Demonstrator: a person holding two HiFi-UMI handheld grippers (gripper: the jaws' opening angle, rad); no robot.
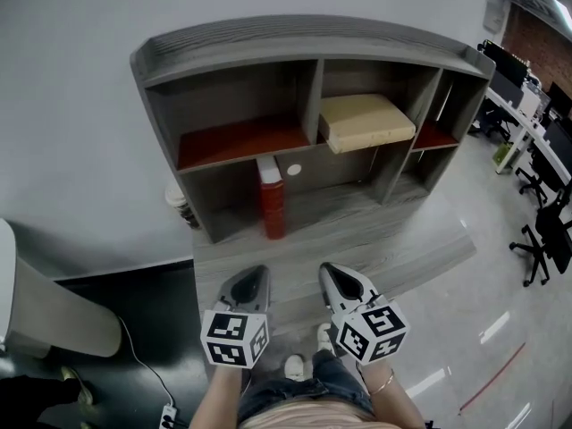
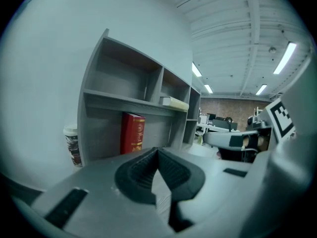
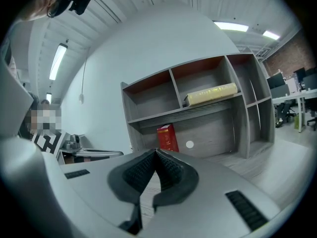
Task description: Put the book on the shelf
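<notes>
A red book (image 1: 272, 197) stands upright in the lower left bay of the grey wooden shelf unit (image 1: 304, 43); both gripper views show the red book (image 2: 132, 133) (image 3: 168, 138) ahead. A thick yellow book (image 1: 365, 122) lies flat on the middle upper shelf, and the yellow book (image 3: 210, 94) shows side-on in the right gripper view. My left gripper (image 1: 248, 286) and right gripper (image 1: 340, 283) hover side by side over the desk's front edge, well short of the shelf. Both are shut with nothing between the jaws.
A paper coffee cup (image 1: 181, 206) stands left of the shelf unit against the white wall. The shelf sits on a grey wooden desk (image 1: 393, 248). Office chairs (image 1: 543, 231) and desks stand far right. A cable (image 1: 143, 365) runs over the dark floor at the lower left.
</notes>
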